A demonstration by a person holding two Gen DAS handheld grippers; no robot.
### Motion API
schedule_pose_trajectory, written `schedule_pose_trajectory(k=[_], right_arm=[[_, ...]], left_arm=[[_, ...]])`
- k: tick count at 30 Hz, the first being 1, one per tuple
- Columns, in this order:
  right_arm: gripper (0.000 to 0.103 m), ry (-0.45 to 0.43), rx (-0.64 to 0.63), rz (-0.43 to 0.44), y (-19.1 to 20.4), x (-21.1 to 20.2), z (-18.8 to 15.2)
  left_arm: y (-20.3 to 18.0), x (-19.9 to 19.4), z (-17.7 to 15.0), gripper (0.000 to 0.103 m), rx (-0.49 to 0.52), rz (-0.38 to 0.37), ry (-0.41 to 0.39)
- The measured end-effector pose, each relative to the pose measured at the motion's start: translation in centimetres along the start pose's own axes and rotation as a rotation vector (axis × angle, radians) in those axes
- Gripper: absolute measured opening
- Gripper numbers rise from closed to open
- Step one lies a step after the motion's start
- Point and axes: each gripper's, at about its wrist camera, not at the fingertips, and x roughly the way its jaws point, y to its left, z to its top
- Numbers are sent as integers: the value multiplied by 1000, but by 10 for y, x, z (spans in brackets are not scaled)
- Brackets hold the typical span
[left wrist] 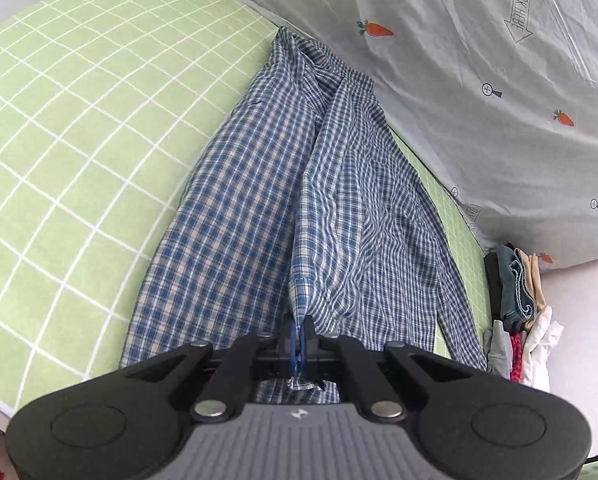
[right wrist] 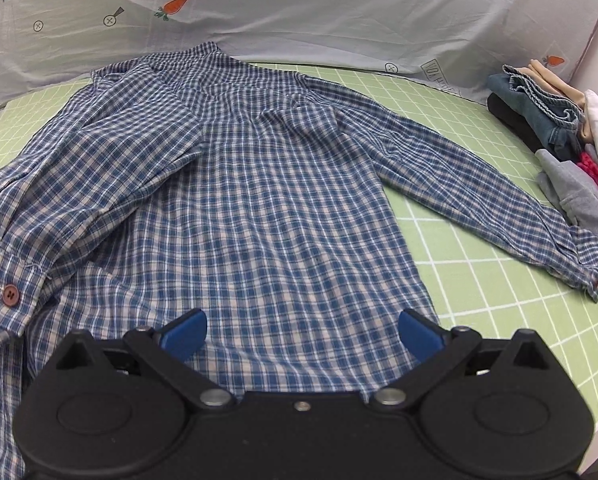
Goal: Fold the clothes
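A blue and white checked shirt (right wrist: 259, 200) lies back-up on the green grid mat (right wrist: 479, 264). Its left sleeve is folded in over the body, with the buttoned cuff (right wrist: 11, 292) near the left edge of the right wrist view. The other sleeve (right wrist: 479, 200) stretches out to the right. My left gripper (left wrist: 298, 344) is shut on the shirt (left wrist: 259, 200), pinching a cloth edge between its blue pads and lifting it off the mat. My right gripper (right wrist: 302, 334) hovers open over the shirt's hem with nothing between its fingers.
A pile of folded clothes (right wrist: 559, 128) (jeans, black, grey, red and white pieces) sits at the mat's right edge, touching the outstretched cuff. A pale sheet with carrot prints (right wrist: 299, 8) rises behind the mat. The pile also shows in the left wrist view (left wrist: 515, 304).
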Motion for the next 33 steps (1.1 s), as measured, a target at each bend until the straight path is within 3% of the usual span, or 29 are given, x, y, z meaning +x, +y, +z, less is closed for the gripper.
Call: schedule_pose_trajectory(k=[14, 26, 28, 33], right_arm=[[103, 32, -28, 39, 13, -6, -21], [103, 61, -1, 58, 4, 1, -22], [103, 56, 3, 60, 2, 2, -20], [103, 26, 23, 65, -9, 3, -11]], left_arm=[[43, 10, -23, 3, -45, 170, 80], [39, 28, -26, 6, -15, 244, 126], [34, 27, -25, 9, 2, 255, 138], [14, 23, -18, 33, 72, 328, 136]])
